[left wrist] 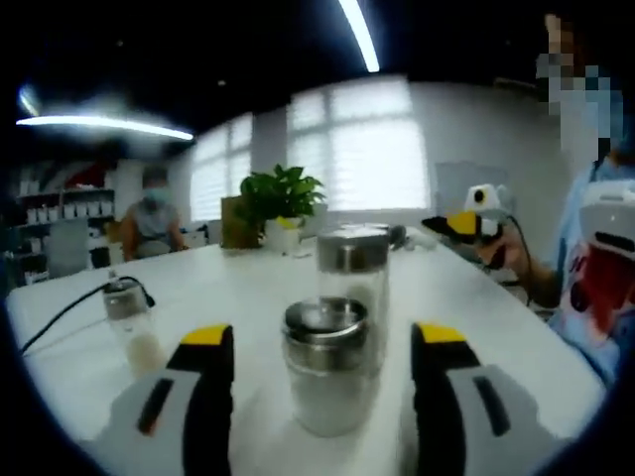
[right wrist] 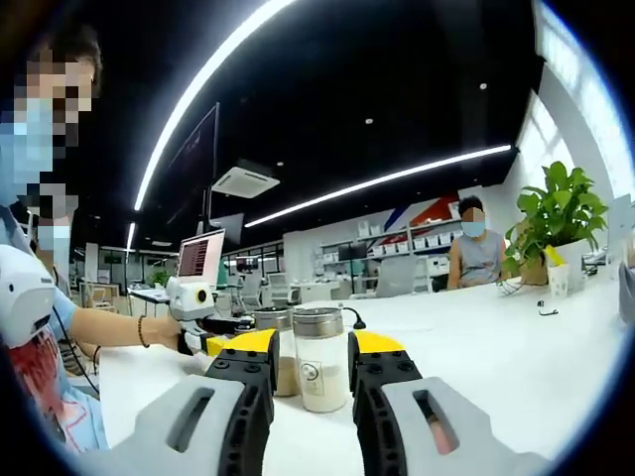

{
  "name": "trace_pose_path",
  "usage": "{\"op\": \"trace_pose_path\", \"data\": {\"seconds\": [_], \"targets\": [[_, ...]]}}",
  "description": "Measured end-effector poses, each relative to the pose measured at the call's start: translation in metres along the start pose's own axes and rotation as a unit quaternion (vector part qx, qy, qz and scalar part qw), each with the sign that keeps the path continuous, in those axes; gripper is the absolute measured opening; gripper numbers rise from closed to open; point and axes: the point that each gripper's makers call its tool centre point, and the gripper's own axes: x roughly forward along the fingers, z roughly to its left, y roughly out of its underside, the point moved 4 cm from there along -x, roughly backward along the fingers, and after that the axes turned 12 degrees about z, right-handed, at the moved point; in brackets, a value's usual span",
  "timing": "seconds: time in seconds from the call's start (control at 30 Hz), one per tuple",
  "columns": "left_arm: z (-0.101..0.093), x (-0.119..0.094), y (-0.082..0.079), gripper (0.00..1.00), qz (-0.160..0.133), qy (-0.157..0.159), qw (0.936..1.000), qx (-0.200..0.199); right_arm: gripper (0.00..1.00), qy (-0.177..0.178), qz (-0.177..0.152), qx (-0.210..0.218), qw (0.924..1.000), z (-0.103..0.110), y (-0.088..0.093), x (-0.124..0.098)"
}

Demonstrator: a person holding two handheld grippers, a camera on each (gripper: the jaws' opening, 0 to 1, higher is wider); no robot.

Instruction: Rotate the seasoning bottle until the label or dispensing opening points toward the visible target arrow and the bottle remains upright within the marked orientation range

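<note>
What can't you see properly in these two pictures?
- Target arrow: I cannot find one on the white table in the left gripper view; the jaws hide the near tabletop.
- Front bottle, left gripper view: blurred, no label or opening direction readable.
- Tall bottle behind it: lower part hidden by the front bottle.
- Round mark on the bottle, right gripper view: too small to read.
- Second bottle there: partly behind a jaw.

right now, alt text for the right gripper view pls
A glass seasoning bottle with a steel cap stands upright on a white table between the right gripper's open yellow-tipped jaws, a second bottle close behind it. The left gripper, in a person's hand, shows beyond, with an office behind.
</note>
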Motion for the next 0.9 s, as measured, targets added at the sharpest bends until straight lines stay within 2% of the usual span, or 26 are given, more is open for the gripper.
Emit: {"op": "trace_pose_path", "data": {"seconds": [0.07,0.17,0.23,0.3,0.47,0.57,0.67,0.77,0.9], "targets": [[0.005,-0.002,-0.003,0.71,-0.014,0.000,0.9998,-0.013,0.27,-0.001,0.002,-0.001,1.0000,0.000,0.001,0.000],[0.009,-0.006,-0.003,0.70,-0.017,0.001,0.9995,-0.026,0.27,0.000,0.004,0.001,1.0000,-0.002,0.003,-0.001],[0.011,-0.014,-0.005,0.67,-0.014,0.003,0.9996,-0.024,0.27,0.002,0.004,0.000,1.0000,-0.002,0.003,-0.001],[0.014,-0.025,-0.011,0.66,-0.025,0.013,0.9993,-0.026,0.27,0.002,0.004,-0.001,1.0000,-0.003,0.003,-0.001],[0.033,-0.044,-0.020,0.70,-0.019,-0.039,0.9989,-0.018,0.27,-0.001,0.005,0.002,1.0000,-0.002,0.004,0.000],[0.045,-0.049,-0.022,0.72,-0.025,-0.073,0.9966,-0.028,0.27,-0.002,0.005,0.004,1.0000,-0.002,0.005,0.001],[0.058,-0.053,-0.024,0.74,-0.026,-0.116,0.9929,-0.010,0.27,-0.004,0.005,0.004,1.0000,-0.001,0.005,0.001],[0.066,-0.054,-0.031,0.74,-0.049,-0.120,0.9908,-0.037,0.27,-0.003,0.008,0.008,0.9999,-0.002,0.007,0.001],[0.085,-0.050,-0.034,0.84,-0.041,-0.152,0.9868,-0.041,0.27,-0.002,0.009,0.010,0.9999,-0.003,0.008,0.001]]}}
